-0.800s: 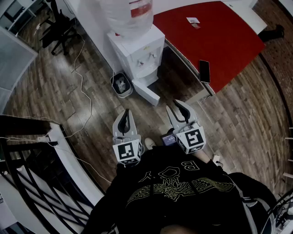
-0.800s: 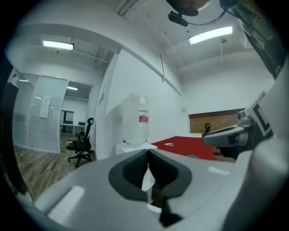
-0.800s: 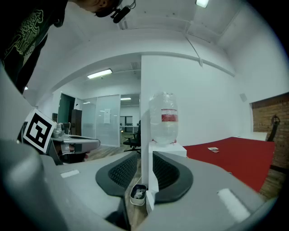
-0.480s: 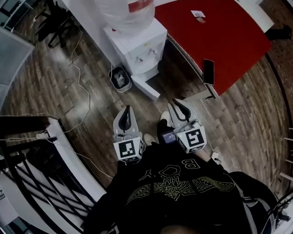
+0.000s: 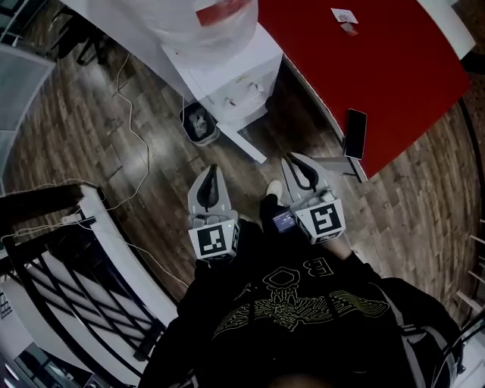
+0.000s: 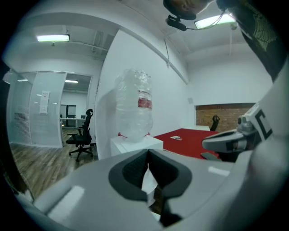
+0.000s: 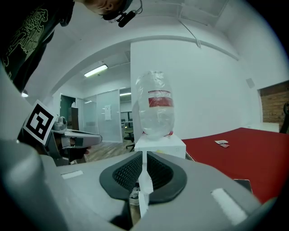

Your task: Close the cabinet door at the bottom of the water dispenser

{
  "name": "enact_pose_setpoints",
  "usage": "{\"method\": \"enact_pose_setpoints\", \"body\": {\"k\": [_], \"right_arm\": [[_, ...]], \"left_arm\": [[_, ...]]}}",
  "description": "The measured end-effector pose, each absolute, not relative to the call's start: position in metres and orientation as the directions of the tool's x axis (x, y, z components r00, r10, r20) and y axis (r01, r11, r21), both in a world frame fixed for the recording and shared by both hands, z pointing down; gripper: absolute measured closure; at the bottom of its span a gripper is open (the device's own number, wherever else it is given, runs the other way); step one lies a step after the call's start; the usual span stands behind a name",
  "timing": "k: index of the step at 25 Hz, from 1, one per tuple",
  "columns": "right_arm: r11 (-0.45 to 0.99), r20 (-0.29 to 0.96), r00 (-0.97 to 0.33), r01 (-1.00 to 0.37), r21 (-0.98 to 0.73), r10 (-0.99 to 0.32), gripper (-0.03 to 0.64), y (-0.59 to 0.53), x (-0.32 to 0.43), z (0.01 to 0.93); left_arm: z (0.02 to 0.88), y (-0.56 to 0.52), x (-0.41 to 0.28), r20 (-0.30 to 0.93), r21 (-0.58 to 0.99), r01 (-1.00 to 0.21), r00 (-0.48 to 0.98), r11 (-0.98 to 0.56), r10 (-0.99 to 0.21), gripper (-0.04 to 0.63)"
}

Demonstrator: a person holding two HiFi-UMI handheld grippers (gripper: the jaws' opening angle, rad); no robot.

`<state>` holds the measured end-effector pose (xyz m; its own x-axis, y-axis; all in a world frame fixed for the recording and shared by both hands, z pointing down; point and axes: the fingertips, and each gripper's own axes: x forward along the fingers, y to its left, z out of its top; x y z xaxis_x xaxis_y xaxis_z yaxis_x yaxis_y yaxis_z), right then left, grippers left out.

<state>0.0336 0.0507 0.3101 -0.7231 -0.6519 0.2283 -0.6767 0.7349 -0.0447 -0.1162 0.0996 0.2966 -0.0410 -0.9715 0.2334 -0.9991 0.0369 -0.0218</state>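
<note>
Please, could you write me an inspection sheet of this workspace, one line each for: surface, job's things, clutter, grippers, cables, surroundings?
Surface: wooden floor.
Job's things: white water dispenser with a bottle on top. Its bottom cabinet door stands open, swung out over the floor.
Clutter: small bin beside the dispenser; phone at the edge of the red table; cards farther in.
Grippers: left hand-held gripper shut, empty. Right hand-held gripper has its jaws all but together, empty. Both are short of the door.
Cables: white cable trails over the floor left of the bin.
Surroundings: black railing, office chair.
</note>
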Motion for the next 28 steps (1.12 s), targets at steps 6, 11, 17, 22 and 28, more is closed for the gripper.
{"method": "enact_pose_setpoints", "body": {"k": [6,11,17,22,28], "right_arm": [[0.725,0.267,-0.709,-0.687,-0.048,-0.653,0.601,0.034,0.021,0.325],[0.702,0.259,-0.678,-0.712,0.003,-0.688,0.601,0.019,0.0,0.338],[0.662,0.347,-0.609,-0.748,0.048,-0.713,0.6,0.007,-0.015,0.415],[0.733,0.52,-0.576,-0.663,0.153,-0.63,0.604,0.019,-0.031,0.539],[0.8,0.607,-0.579,-0.576,0.168,-0.544,0.618,0.036,-0.06,0.684]], "left_arm": [[0.312,0.082,-0.136,0.274,-0.007,-0.999,-0.044,0.044,-0.961,0.588],[0.341,0.065,-0.157,0.291,0.023,-1.0,0.006,0.0,-0.957,0.588],[0.421,0.038,-0.159,0.352,0.061,-0.992,0.126,-0.111,-0.928,0.588],[0.507,0.036,-0.168,0.431,0.08,-0.989,0.144,-0.122,-0.891,0.588],[0.589,0.027,-0.158,0.48,0.061,-0.981,0.193,-0.187,-0.856,0.588]]}}
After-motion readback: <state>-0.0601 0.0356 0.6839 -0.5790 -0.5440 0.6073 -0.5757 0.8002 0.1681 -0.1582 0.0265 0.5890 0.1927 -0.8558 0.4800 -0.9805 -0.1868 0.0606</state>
